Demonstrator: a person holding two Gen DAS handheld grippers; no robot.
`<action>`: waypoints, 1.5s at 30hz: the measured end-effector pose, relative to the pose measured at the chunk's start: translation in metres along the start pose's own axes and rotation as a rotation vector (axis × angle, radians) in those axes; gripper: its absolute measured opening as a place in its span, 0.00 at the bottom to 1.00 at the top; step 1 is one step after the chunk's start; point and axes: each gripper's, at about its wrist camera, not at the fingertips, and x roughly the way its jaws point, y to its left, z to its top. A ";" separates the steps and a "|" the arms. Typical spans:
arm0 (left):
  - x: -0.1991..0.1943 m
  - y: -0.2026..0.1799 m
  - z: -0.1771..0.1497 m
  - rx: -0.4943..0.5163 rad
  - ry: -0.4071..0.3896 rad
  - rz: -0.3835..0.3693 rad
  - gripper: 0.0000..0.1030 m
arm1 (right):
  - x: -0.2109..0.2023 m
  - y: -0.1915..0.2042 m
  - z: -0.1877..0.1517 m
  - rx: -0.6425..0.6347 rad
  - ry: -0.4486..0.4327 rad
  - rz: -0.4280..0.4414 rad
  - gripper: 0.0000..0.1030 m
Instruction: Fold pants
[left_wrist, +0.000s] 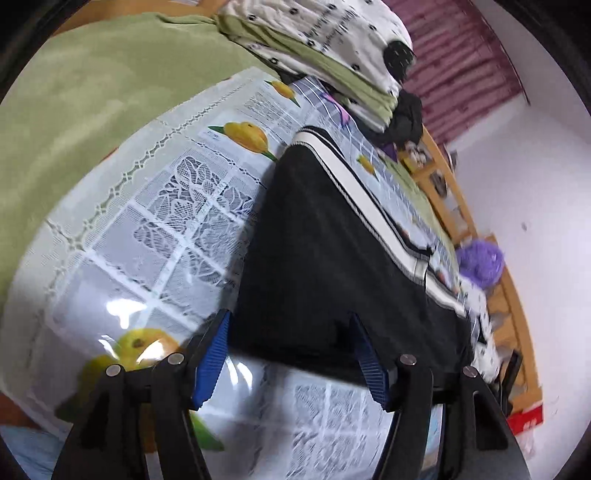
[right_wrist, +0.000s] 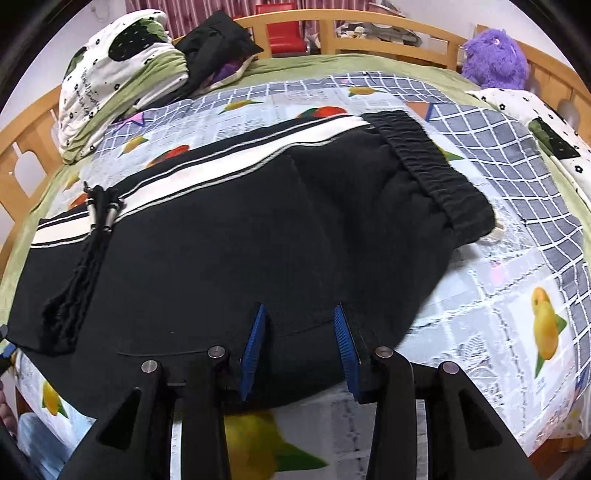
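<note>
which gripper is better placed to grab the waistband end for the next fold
Right, probably. The right gripper is open over the pants with the elastic waistband just ahead in its view. The left gripper, also open, sits at the far leg end.

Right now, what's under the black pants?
The black pants lie on a fruit-print lace cloth spread over the bed. Whatever sits beneath their middle is covered.

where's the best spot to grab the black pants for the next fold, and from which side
Probably the near hem edge of the black pants, coming in low from the bed's near side. That edge lies flat and thin on the fruit-print cloth, so open jaws can straddle it. The right gripper and left gripper already sit there. Avoid the bulky elastic waistband.
</note>
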 end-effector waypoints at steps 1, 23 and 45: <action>0.003 -0.001 0.002 -0.027 -0.008 0.005 0.59 | -0.001 0.004 0.000 -0.001 0.001 0.012 0.38; 0.080 -0.277 -0.098 0.668 0.081 -0.030 0.12 | -0.056 -0.040 -0.007 0.059 -0.098 0.039 0.38; 0.008 -0.120 -0.059 0.306 0.024 0.158 0.63 | -0.013 0.094 -0.002 0.046 0.045 0.491 0.53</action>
